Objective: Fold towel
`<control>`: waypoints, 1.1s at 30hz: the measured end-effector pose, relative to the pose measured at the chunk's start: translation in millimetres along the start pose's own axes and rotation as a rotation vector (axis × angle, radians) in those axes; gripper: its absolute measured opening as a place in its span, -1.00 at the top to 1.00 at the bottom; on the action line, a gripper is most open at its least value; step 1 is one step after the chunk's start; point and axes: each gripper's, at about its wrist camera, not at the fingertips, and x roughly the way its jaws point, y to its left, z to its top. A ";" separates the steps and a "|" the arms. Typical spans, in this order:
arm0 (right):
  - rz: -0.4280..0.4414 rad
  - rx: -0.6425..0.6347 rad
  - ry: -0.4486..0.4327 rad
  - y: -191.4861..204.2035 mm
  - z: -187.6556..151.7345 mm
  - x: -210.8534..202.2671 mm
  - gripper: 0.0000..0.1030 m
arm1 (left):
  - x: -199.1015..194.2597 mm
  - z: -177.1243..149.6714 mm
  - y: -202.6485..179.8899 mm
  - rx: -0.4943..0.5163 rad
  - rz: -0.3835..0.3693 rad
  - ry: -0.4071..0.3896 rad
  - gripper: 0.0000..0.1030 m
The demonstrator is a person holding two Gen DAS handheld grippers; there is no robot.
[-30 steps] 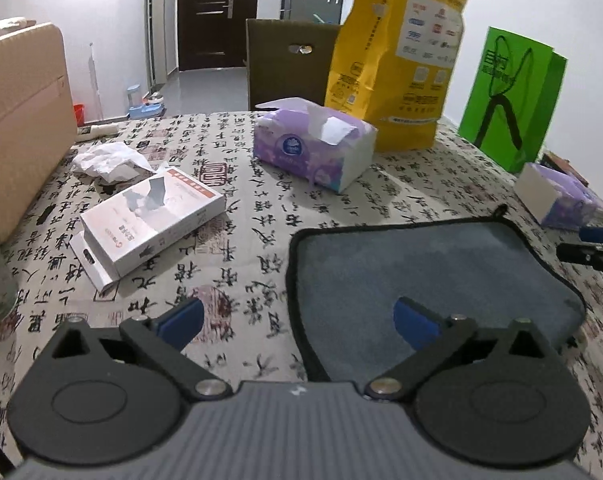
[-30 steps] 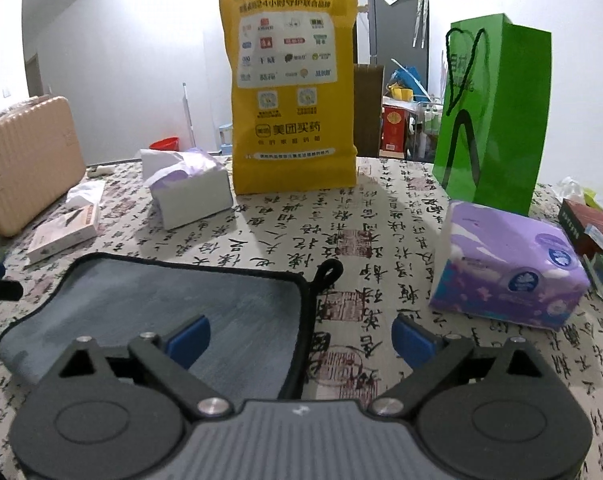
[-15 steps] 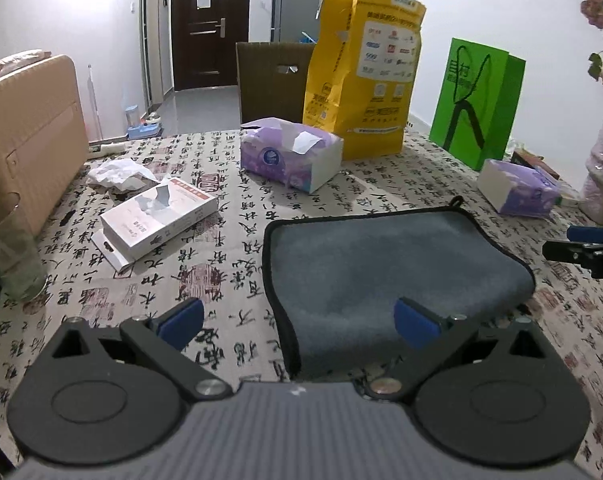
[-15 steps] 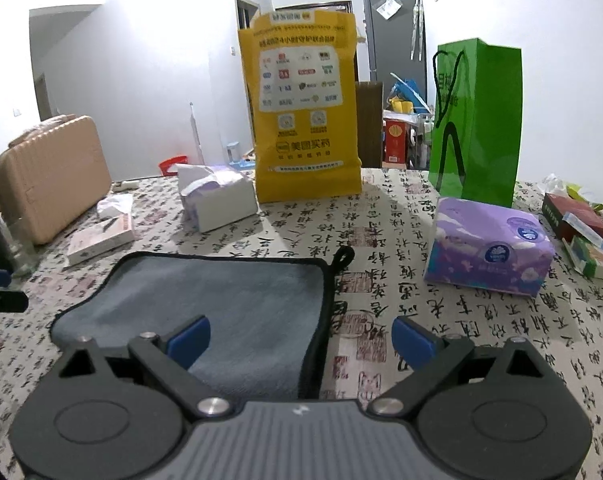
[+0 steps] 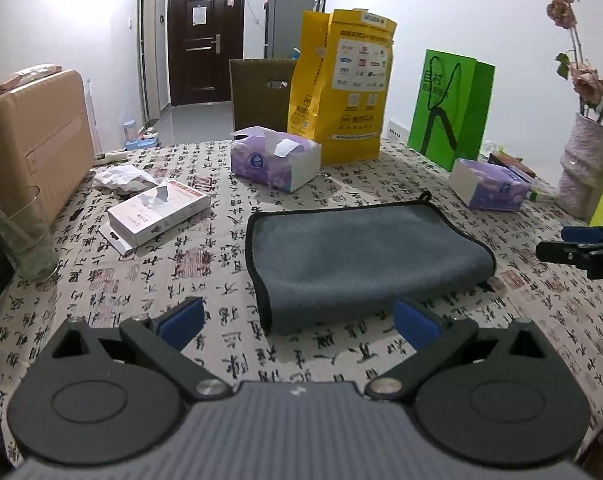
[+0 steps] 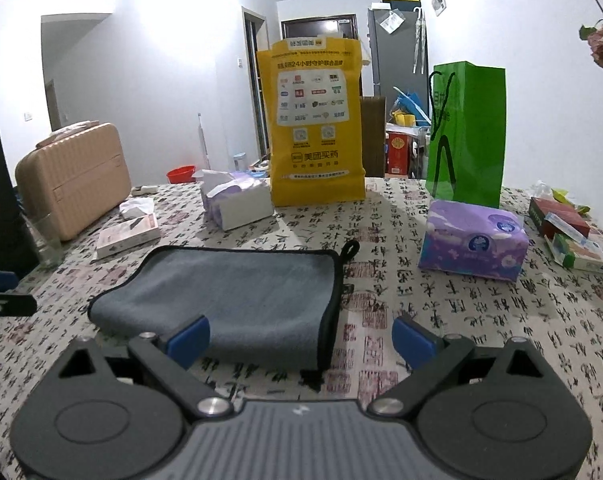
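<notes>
Two views, left wrist first.
Left view, my left gripper (image 5: 297,322): jaws spread wide, nothing between them, blue pads above the printed tablecloth (image 5: 205,280).
Left view, towel (image 5: 361,256): grey with a black border, folded over, lying flat on the cloth just ahead of my jaws; its near left corner falls between the two pads, not touching either.
Left view, towel loop (image 5: 424,195): small black tab at the far edge.
Left view, my right gripper (image 5: 581,246): seen side-on at the right edge, off the towel's right end; from here I cannot tell how far it is parted.
Left view, behind the towel: opened tissue pack (image 5: 275,158), yellow bag (image 5: 343,98), green bag (image 5: 451,108).
Left view, left side: flat white box (image 5: 159,212), crumpled tissue (image 5: 119,176), tan case (image 5: 33,144).

Right view, my right gripper (image 6: 301,338): jaws wide apart and empty.
Right view, towel (image 6: 237,292): its near right corner sits between my pads, the left pad over the grey cloth, the right pad over bare tablecloth.
Right view, my left gripper (image 6: 3,300): only a dark sliver at the left edge.
Right view, right of the towel: a purple tissue pack (image 6: 473,240), well apart from it.
</notes>
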 end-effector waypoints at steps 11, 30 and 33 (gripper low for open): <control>0.007 0.007 -0.023 11.2 -29.6 -38.3 -0.91 | -36.5 -28.6 -16.4 0.029 0.006 -0.042 -1.00; 0.010 -0.073 -0.088 45.6 -69.6 -92.6 -0.97 | -76.5 -68.7 -31.8 0.022 0.028 -0.124 -1.00; 0.016 -0.098 -0.091 53.7 -76.5 -99.1 -0.98 | -85.2 -75.3 -33.4 0.021 0.033 -0.137 -1.00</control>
